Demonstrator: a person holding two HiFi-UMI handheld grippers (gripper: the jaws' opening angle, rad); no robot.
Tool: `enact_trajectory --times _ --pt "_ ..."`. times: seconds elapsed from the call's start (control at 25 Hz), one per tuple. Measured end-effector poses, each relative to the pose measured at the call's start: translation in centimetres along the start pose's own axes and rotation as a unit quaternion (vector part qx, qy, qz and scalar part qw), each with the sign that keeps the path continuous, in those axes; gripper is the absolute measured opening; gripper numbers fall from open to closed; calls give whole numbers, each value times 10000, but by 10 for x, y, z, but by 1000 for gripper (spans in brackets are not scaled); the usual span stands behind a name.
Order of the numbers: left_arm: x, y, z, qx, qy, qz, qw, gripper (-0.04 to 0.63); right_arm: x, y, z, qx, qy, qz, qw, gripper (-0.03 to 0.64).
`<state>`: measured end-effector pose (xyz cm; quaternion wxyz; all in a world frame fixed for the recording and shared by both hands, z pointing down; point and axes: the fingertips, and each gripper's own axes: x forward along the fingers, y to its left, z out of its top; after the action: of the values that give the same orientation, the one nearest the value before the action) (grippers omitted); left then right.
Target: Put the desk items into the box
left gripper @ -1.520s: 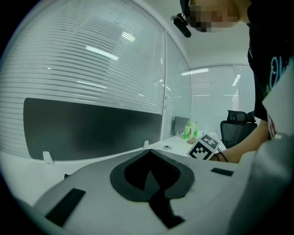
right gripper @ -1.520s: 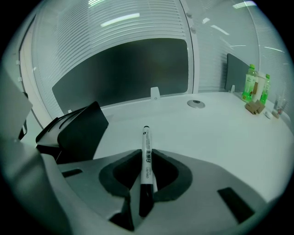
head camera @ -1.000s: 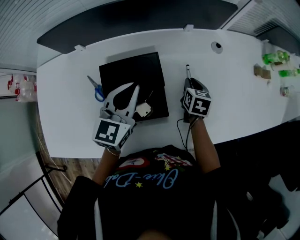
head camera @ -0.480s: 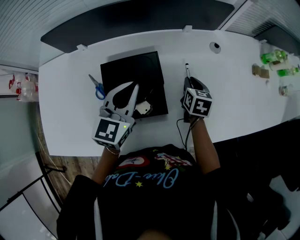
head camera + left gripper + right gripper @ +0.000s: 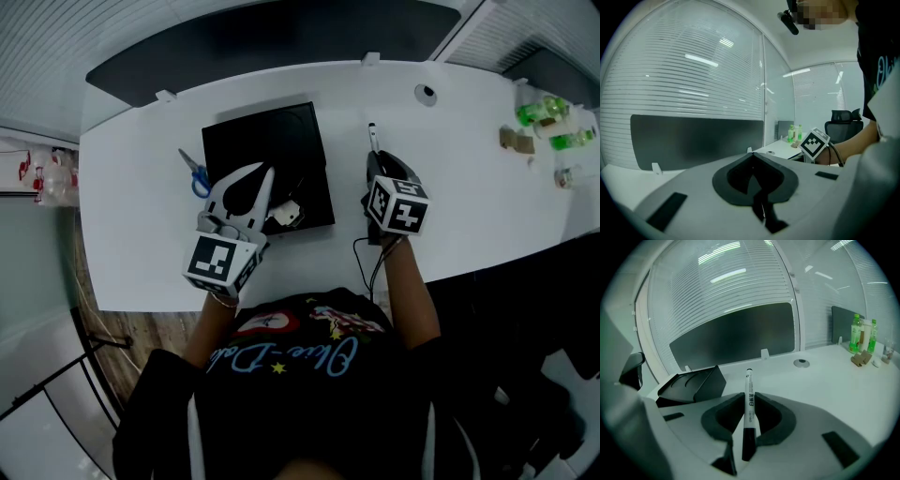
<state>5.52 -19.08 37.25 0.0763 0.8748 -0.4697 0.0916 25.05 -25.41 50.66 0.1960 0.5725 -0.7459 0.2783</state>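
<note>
A black open box point(image 5: 272, 150) lies on the white desk point(image 5: 469, 197). Blue-handled scissors point(image 5: 194, 175) lie just left of it. A small white item point(image 5: 287, 214) rests in the box's near right corner. My left gripper point(image 5: 267, 173) hovers over the box's near left part, its white jaws closed together with nothing between them point(image 5: 752, 155). My right gripper point(image 5: 377, 161) sits right of the box, shut on a white marker pen point(image 5: 749, 380) with a black cap end that points away from me point(image 5: 372, 133). From the right gripper view the box point(image 5: 691, 385) lies to the left.
A dark partition screen point(image 5: 281, 37) stands along the desk's far edge. A round cable grommet point(image 5: 427, 93) sits behind the pen. Green bottles point(image 5: 548, 114) and small brown items point(image 5: 511, 141) stand at the far right. A cable point(image 5: 361, 258) hangs from the right gripper.
</note>
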Motion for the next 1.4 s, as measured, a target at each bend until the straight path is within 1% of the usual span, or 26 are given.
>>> enact_trajectory --times 0.28,0.44,0.72,1.04,1.4 --pt "-7 -2 3 110 39 49 9999 8 -14 6 13 -25 -220 110 9997 75" --pt "-12 -2 0 74 30 175 9998 8 -21 7 15 -70 -296 151 9994 75" --pt "-21 -10 1 127 -44 254 9996 8 -37 10 22 -150 -515 246 9983 75" --pt "-27 -16 6 114 -95 361 9992 8 -58 17 39 -144 -836 503 9951 75" --pt "-31 -28 12 430 -36 368 9984 8 -83 16 60 -128 -1246 673 9898 75"
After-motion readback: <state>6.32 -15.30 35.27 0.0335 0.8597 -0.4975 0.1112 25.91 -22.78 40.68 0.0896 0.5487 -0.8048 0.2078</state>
